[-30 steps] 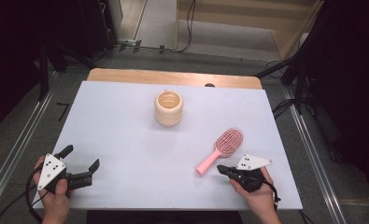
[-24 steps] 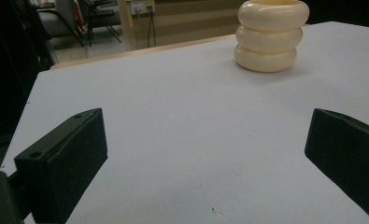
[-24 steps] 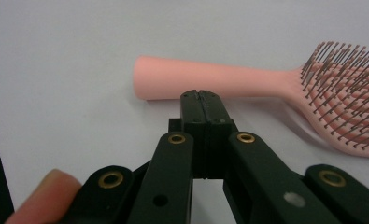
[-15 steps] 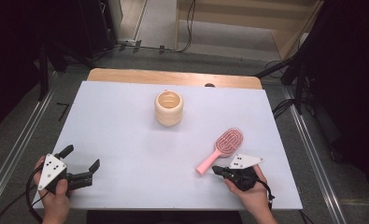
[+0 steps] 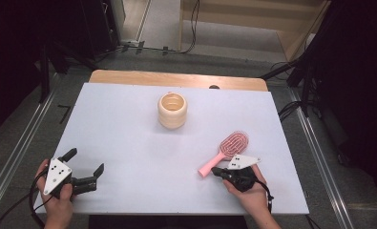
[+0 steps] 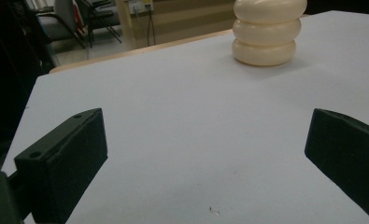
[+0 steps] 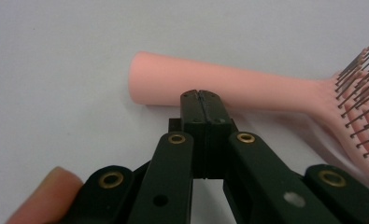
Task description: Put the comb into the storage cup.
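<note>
Hairbrush (image 5: 226, 152) first: we are seeing the pink brush lying flat on the right half of the white counter (image 5: 129, 124), bristles up, its handle pointing down toward the person's right hand, which we judge is why that hand is the one working on it. We are finding the right tool (image 5: 214, 171) with its tips just at the handle's free end; in the right gripper view the two black jaws are pressed together with nothing between them, their tips right against the side of the handle (image 7: 229, 86), touching it or nearly so. Since closed jaws cannot be grasping, we are reading this as a nudge or a line-up before opening.

Well apart, the left tool (image 5: 83, 167) is resting near the counter's front left corner, jaws spread wide and holding nothing, as if waiting. Ahead of it, a cream ribbed cup (image 5: 172, 110) is standing upright toward the middle back of the counter, clear of both tools.
</note>
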Available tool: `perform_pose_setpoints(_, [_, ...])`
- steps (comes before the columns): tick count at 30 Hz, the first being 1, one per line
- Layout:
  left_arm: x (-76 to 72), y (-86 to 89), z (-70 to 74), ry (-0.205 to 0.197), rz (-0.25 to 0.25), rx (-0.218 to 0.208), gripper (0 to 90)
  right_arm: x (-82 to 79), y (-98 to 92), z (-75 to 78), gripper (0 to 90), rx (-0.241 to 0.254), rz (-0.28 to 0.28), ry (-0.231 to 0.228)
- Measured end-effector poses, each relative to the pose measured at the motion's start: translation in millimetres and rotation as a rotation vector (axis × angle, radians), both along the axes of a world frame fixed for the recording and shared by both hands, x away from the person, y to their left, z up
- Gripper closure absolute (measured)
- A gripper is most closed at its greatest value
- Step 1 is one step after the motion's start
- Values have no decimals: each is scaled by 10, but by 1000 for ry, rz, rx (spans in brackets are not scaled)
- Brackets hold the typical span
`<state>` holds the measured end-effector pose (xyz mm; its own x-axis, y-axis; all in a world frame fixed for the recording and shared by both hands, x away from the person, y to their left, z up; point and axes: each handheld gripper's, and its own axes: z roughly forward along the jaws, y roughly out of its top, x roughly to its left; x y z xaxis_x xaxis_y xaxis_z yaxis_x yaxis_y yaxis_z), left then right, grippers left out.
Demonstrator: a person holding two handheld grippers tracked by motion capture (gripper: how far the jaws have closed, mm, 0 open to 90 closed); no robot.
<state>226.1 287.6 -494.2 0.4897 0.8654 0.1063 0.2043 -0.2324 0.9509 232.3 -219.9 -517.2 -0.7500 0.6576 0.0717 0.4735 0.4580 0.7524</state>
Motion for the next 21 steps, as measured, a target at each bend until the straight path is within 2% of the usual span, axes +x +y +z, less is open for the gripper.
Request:
perform_pose_setpoints(6, [-1, -23, 2, -5, -3, 24, 0, 82, 83, 0, 882, -5, -1, -6])
perform_pose_setpoints(9, [-15, -75, 12, -21, -6, 58, 0, 154, 147, 3, 882, -7, -1, -12])
perform_pose_setpoints(12, [-19, -102, 17, -25, -9, 70, 0, 212, 187, 7, 882, -6, -9, -11])
perform_pose_setpoints(21, [-26, -237, 70, -14, -59, 64, 0, 313, 253, 5, 882, -5, -32, -14])
